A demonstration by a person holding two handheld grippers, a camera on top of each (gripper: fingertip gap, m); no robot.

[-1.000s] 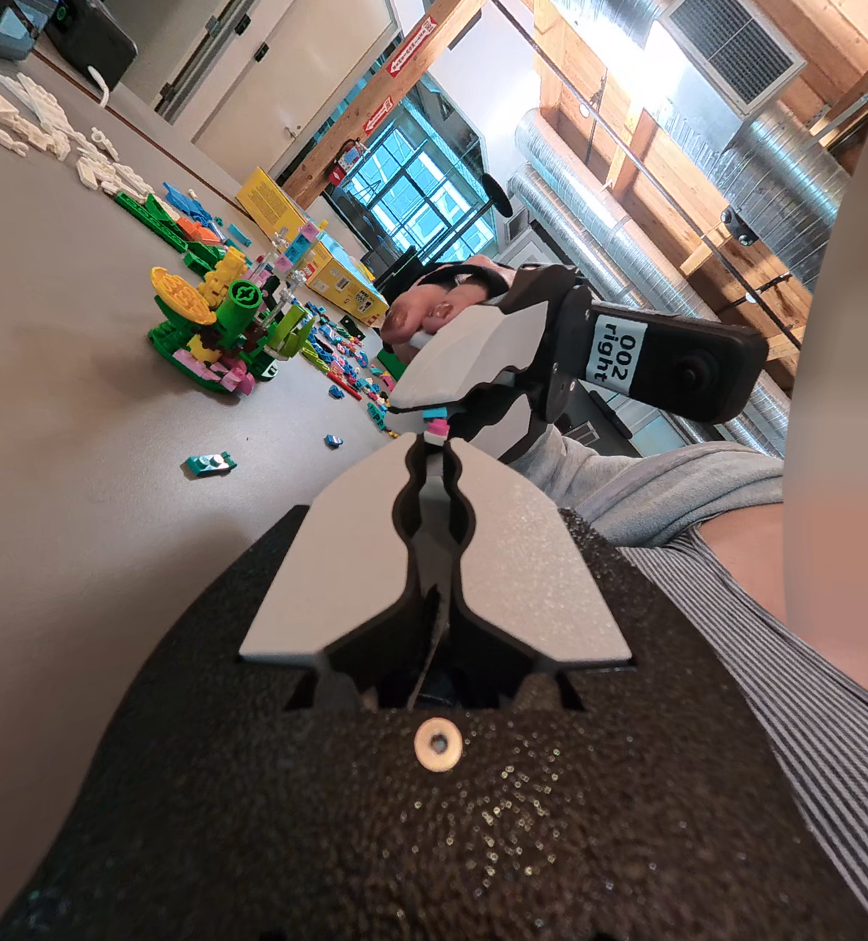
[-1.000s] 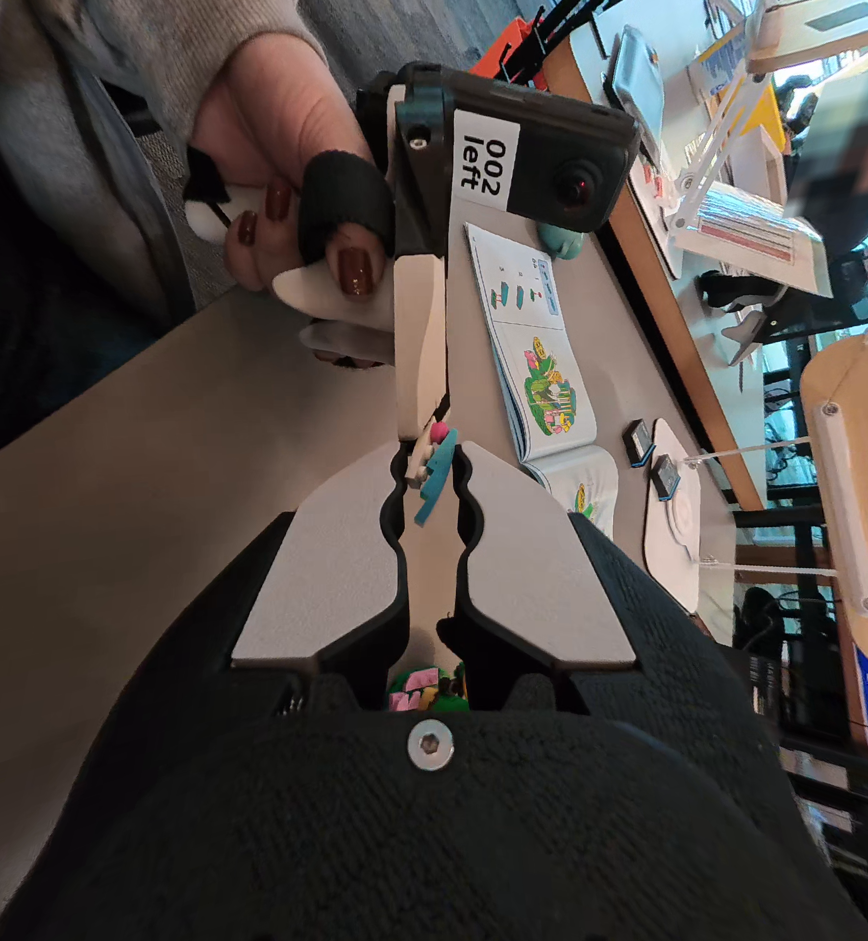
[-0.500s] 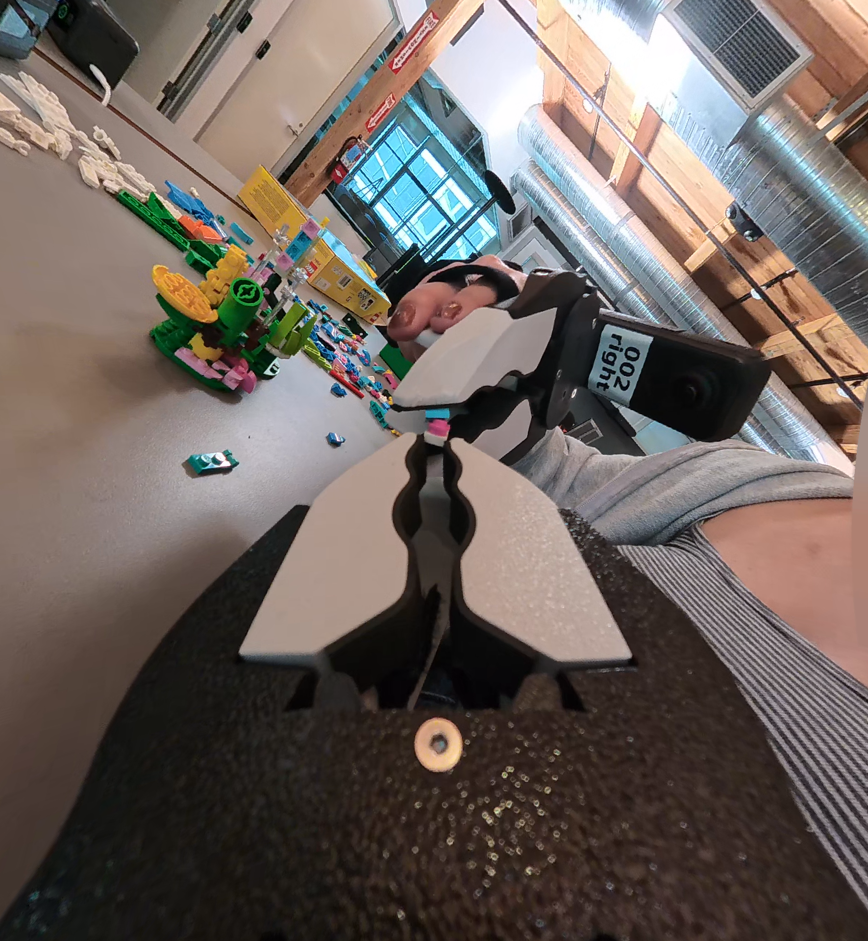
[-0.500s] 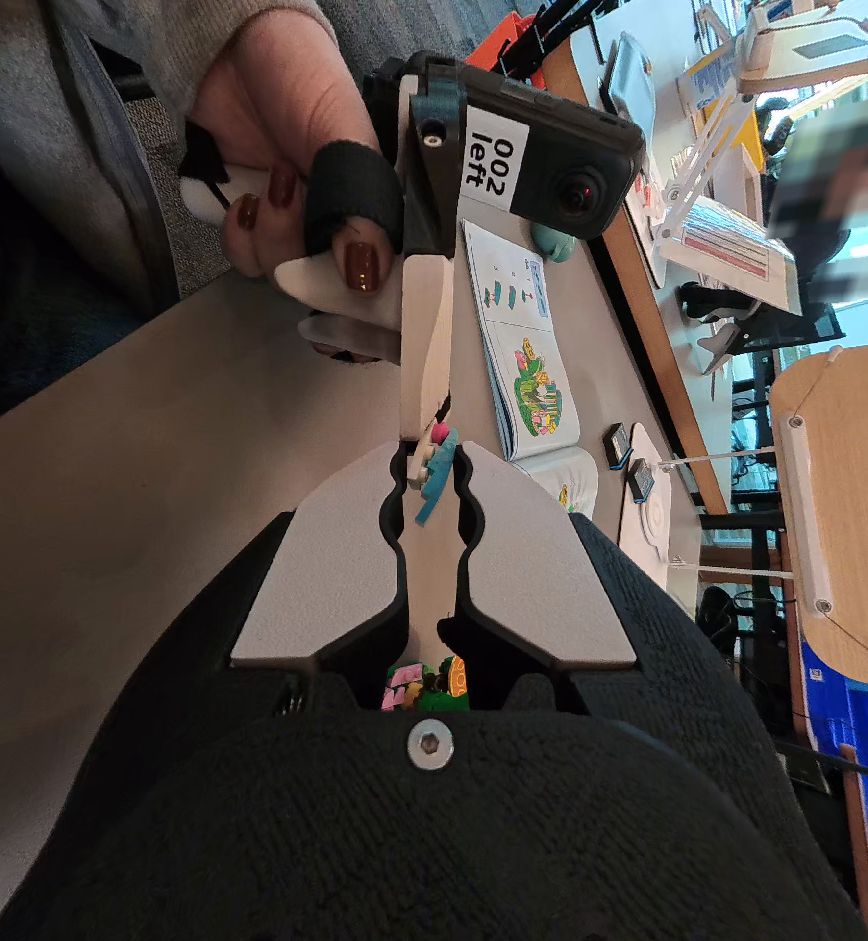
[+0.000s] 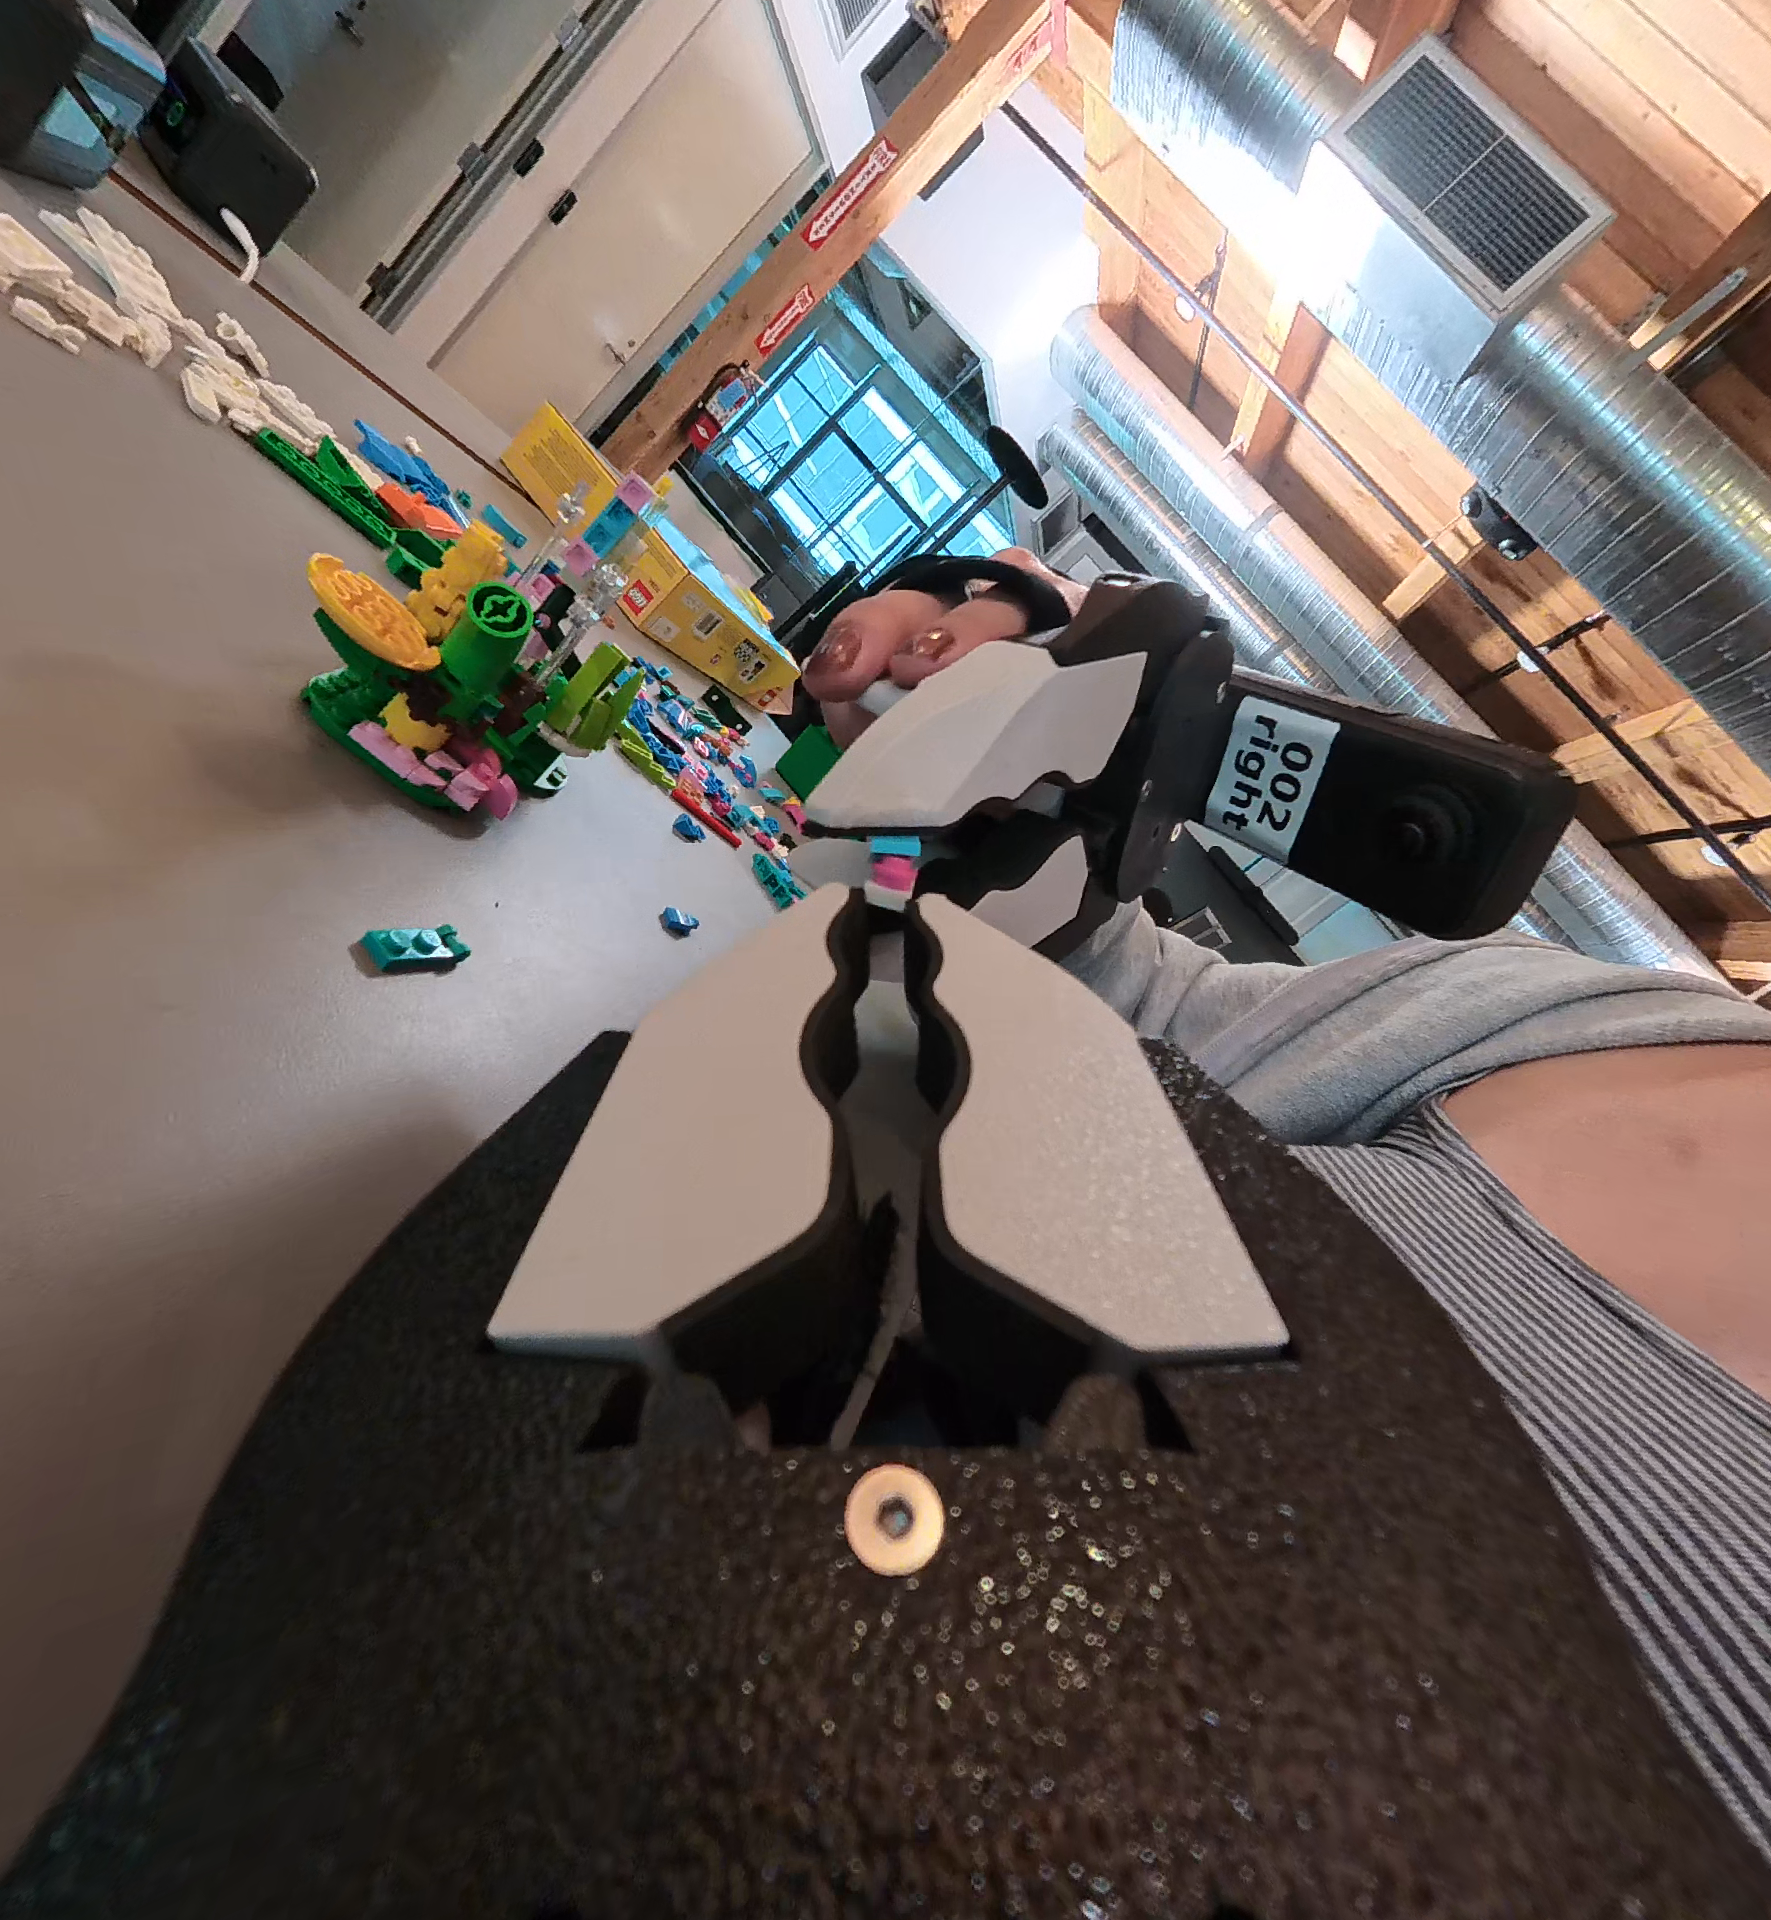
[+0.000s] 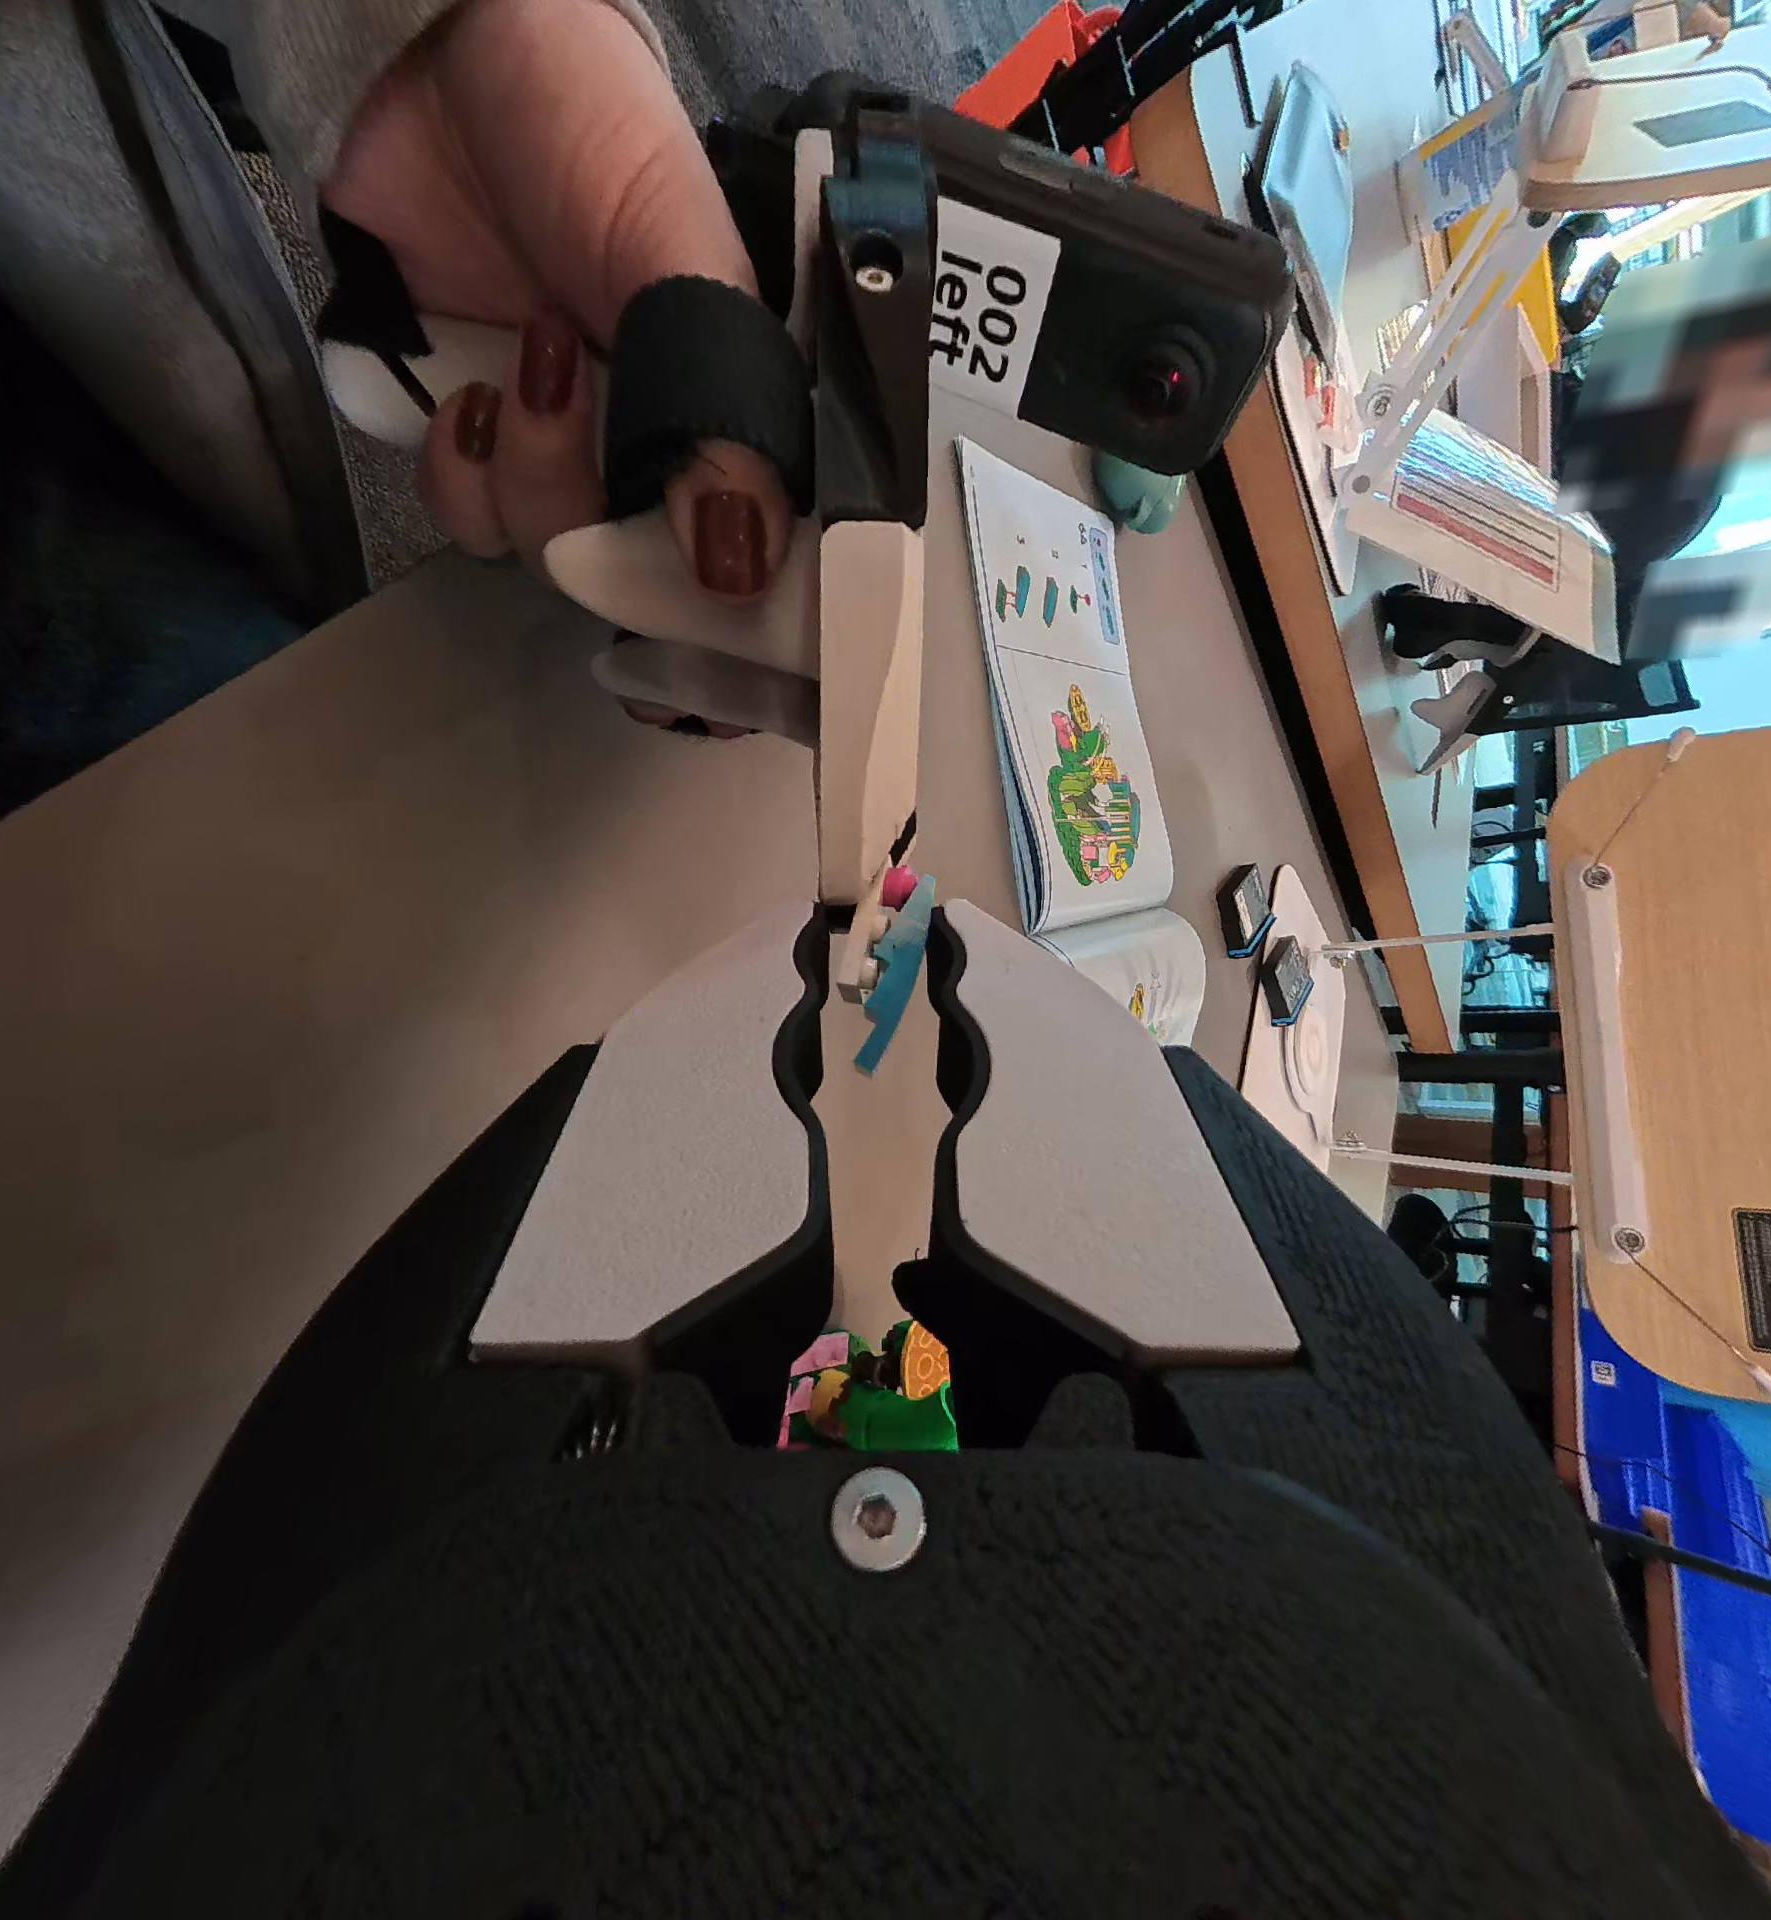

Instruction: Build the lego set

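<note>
Frame centre: my left gripper [image 5: 886, 909] clenches a pink-white stack [image 5: 891, 871]; my right gripper [image 6: 876, 925] pinches a teal leaf [image 6: 896, 971] against it for joining.

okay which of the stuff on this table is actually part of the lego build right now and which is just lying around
In use:
- small pink, white and teal piece assembly, pinched between left gripper and right gripper, jaws closed
- half-built green flower model
- open instruction booklet

Lying about:
- loose teal brick
- scattered coloured bricks
- white pieces pile
- yellow boxes
</note>
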